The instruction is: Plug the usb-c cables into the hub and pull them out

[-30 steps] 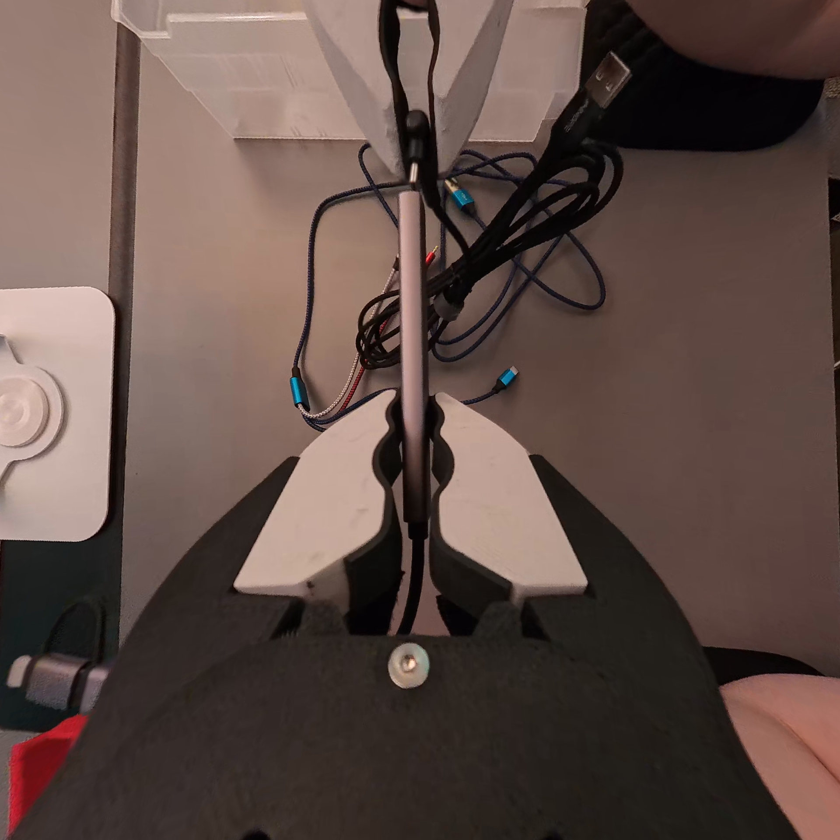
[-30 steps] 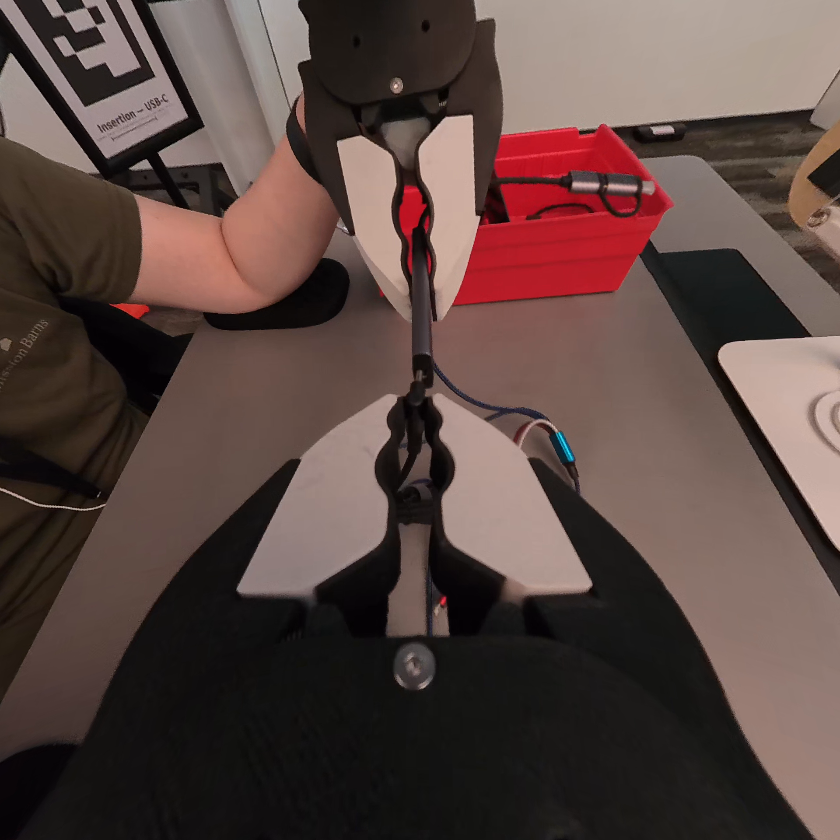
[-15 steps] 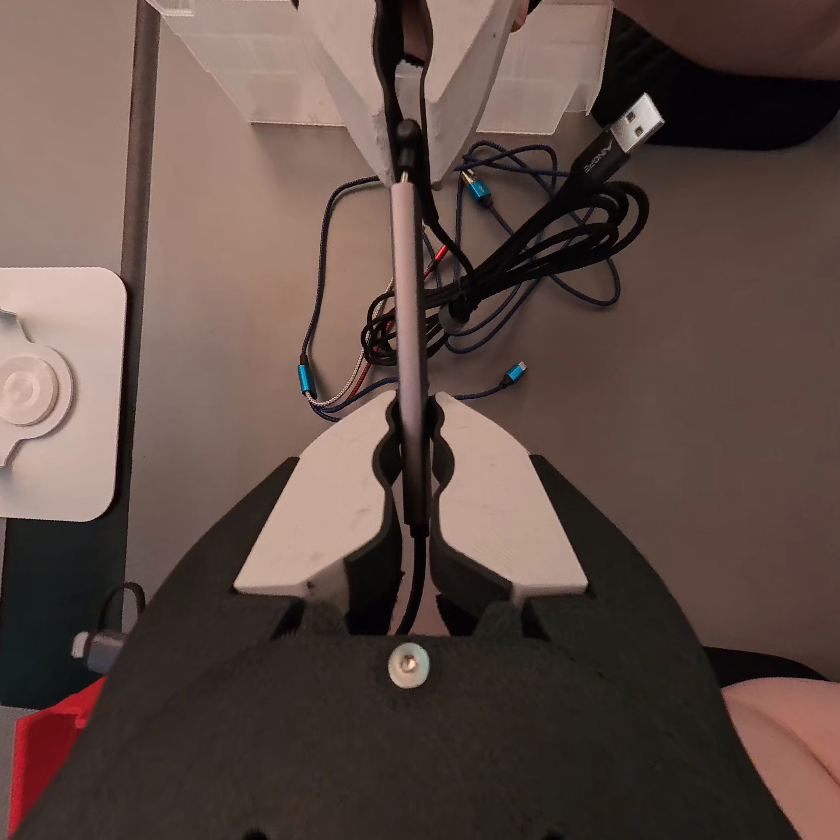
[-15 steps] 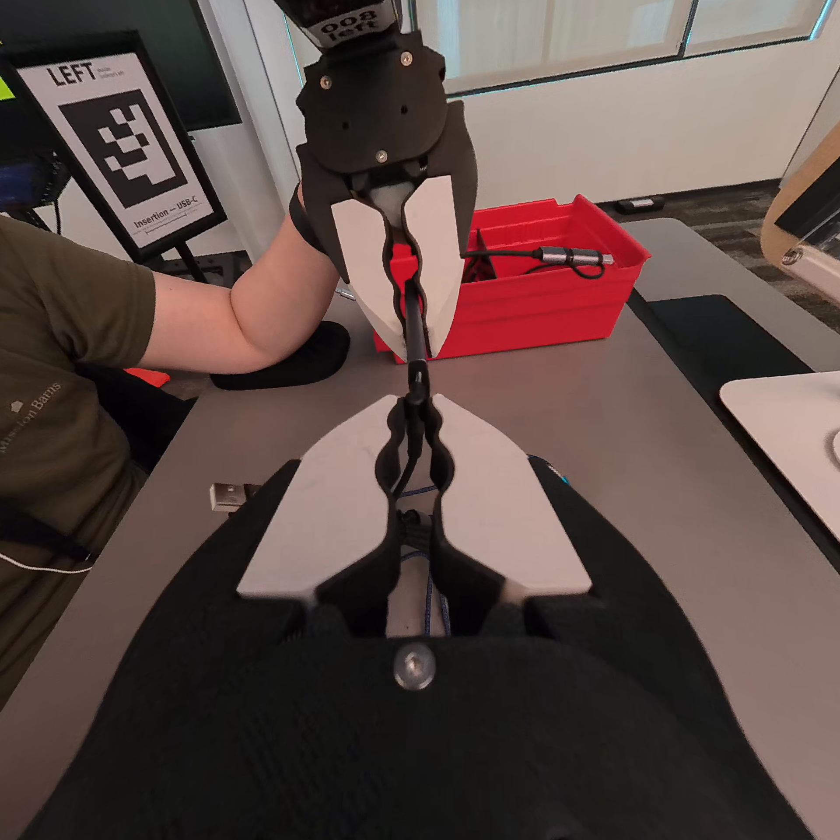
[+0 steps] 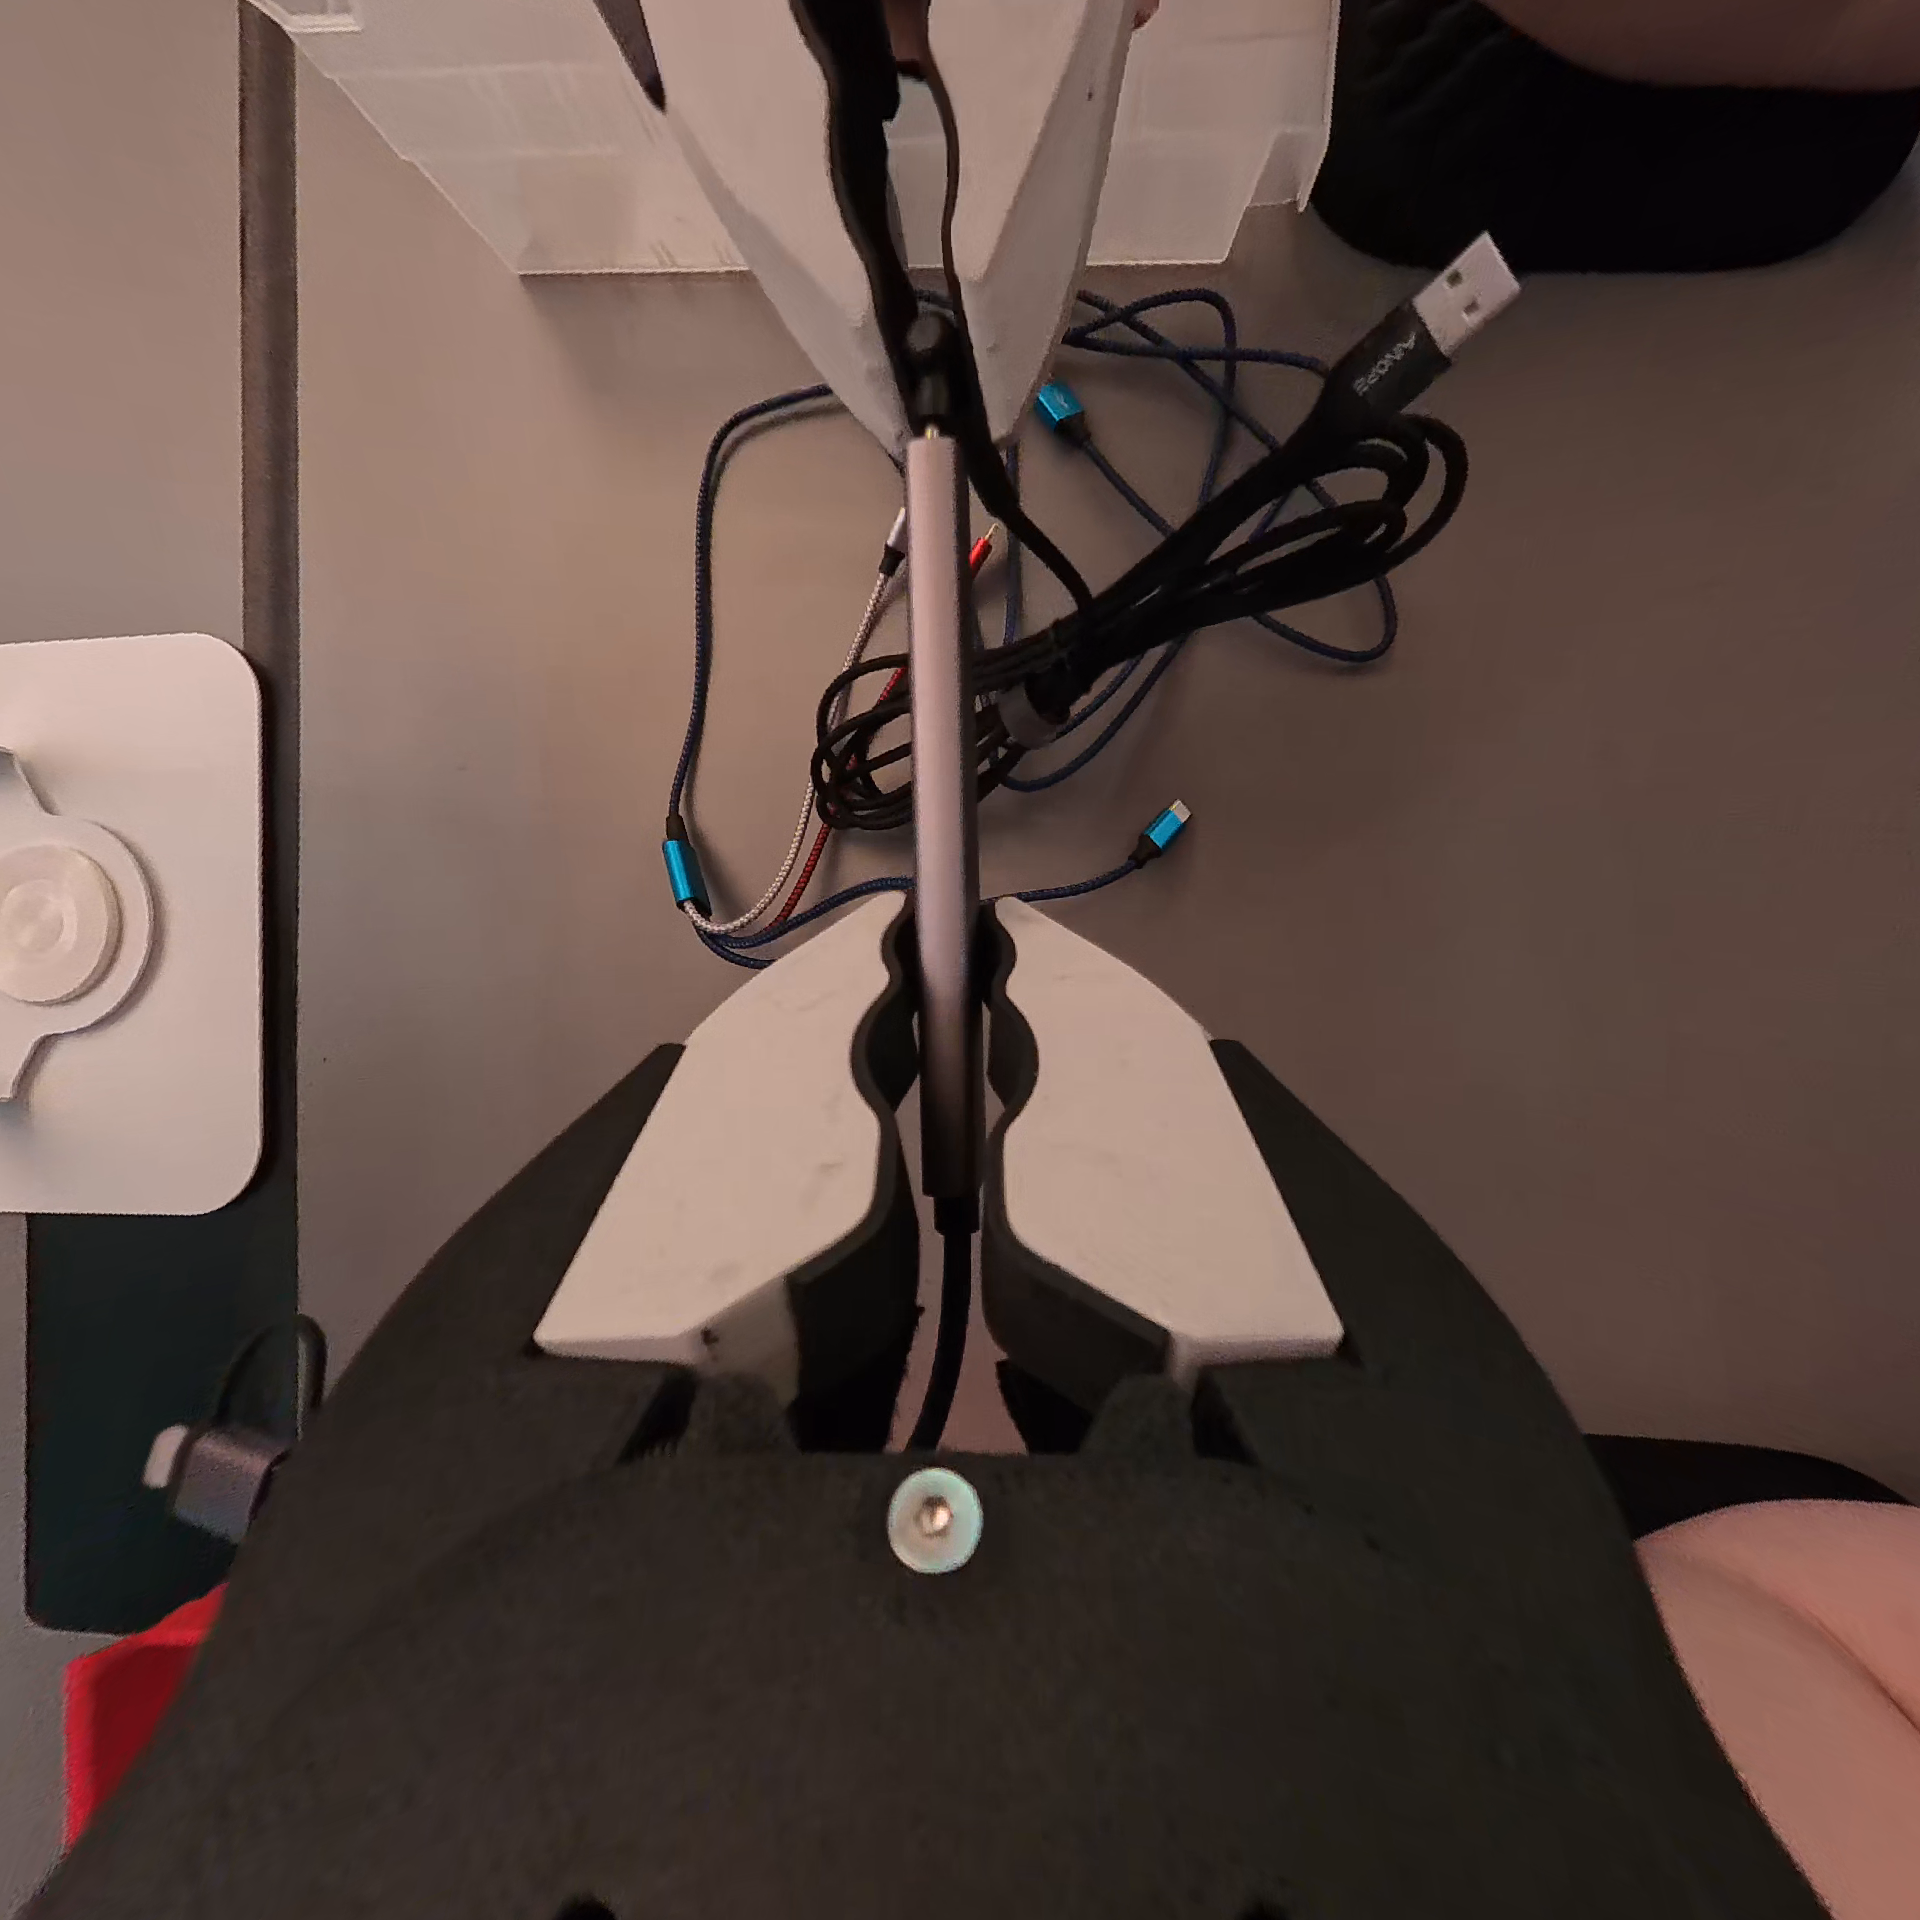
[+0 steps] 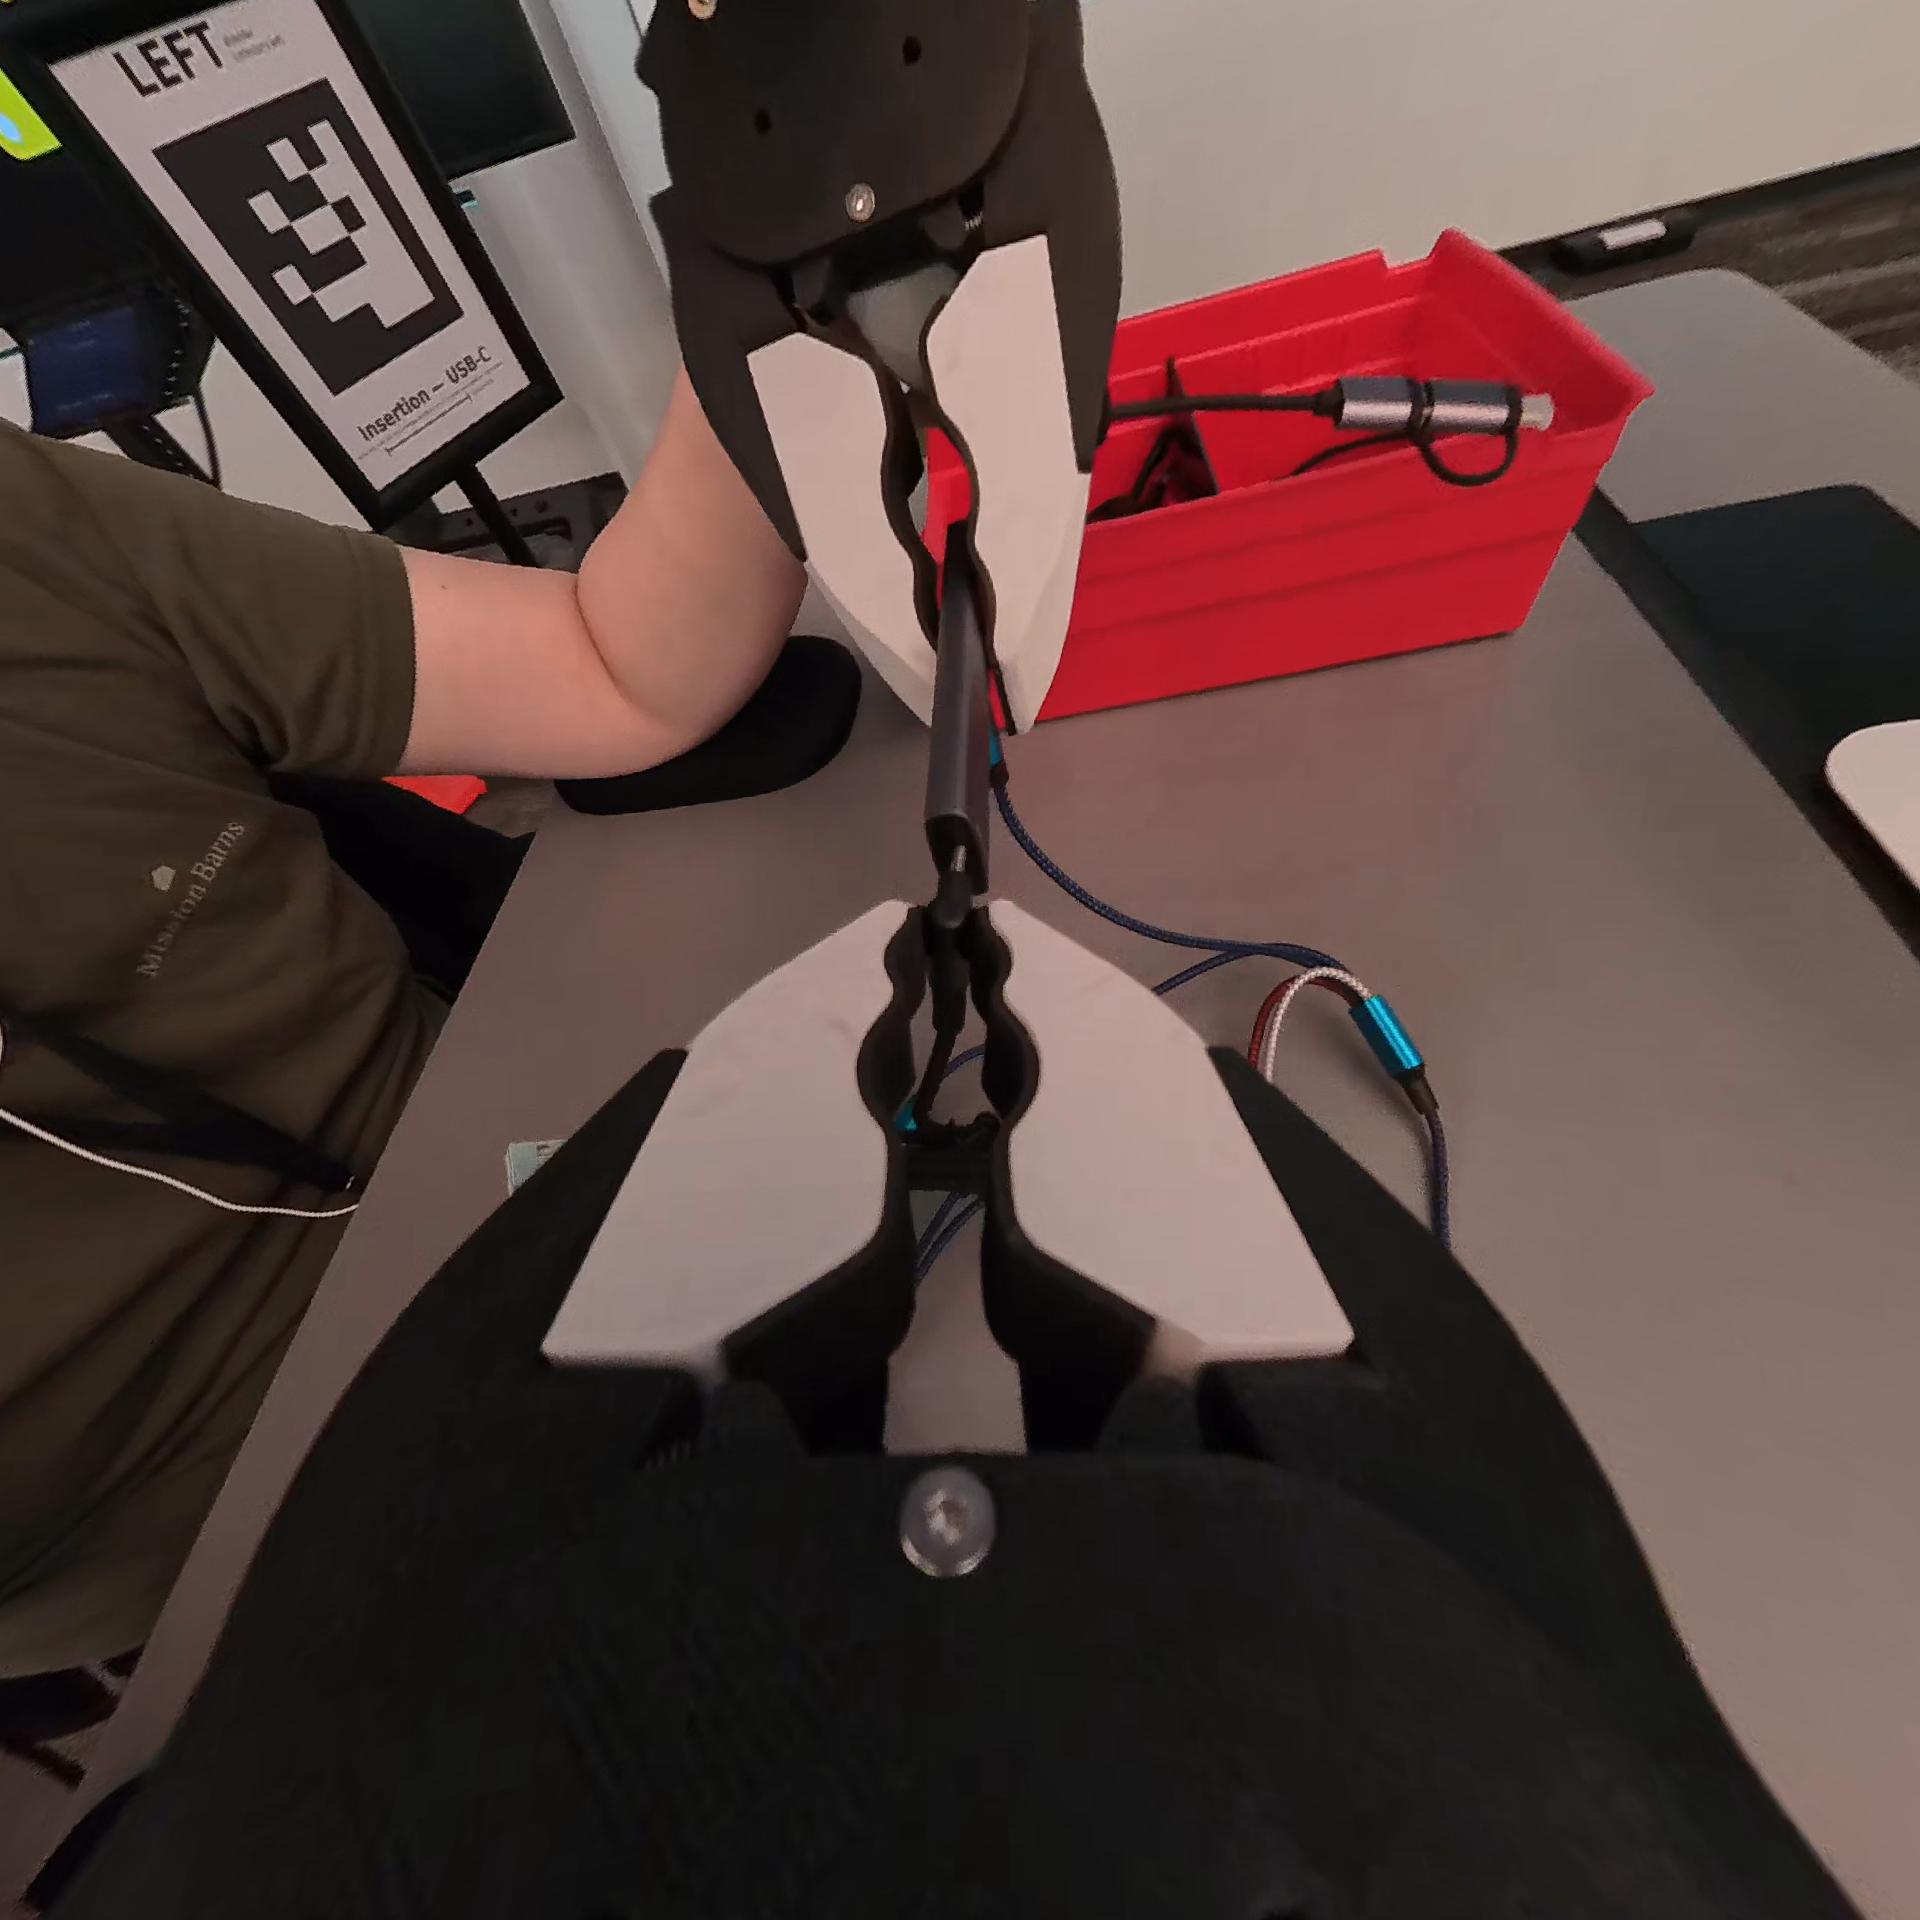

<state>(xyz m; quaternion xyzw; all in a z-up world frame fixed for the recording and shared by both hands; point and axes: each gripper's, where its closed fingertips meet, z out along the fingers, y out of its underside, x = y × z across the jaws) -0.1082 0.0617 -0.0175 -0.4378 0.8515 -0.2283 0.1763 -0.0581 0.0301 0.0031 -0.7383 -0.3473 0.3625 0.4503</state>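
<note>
The left gripper [image 5: 943, 914] is clenched on the slim grey hub [image 5: 940, 727], which it holds edge-on and clear of the grey table [image 5: 1558, 935], the hub's own lead trailing back between the fingers. The right gripper [image 6: 948, 912] is clenched on the black usb-c plug [image 6: 951, 902], whose tip meets the far end of the hub; a thin sliver of metal shows at the joint in the left wrist view, so whether the plug is fully seated cannot be told. Judged from this arrangement, one cable is at the insertion or withdrawal stage, and the rest of the work remains. Beneath the hub lies a tangle of spare cables [image 5: 1195, 623]: a thick black bundle ending in a flat silver plug and thinner braided leads with blue-sleeved connectors [image 5: 686, 873], all unplugged. Beyond the hub in the right wrist view stands a red bin [image 6: 1351, 540] holding a further adapter and lead; beyond it in the left wrist view sits a clear plastic tray [image 5: 520, 135].
</note>
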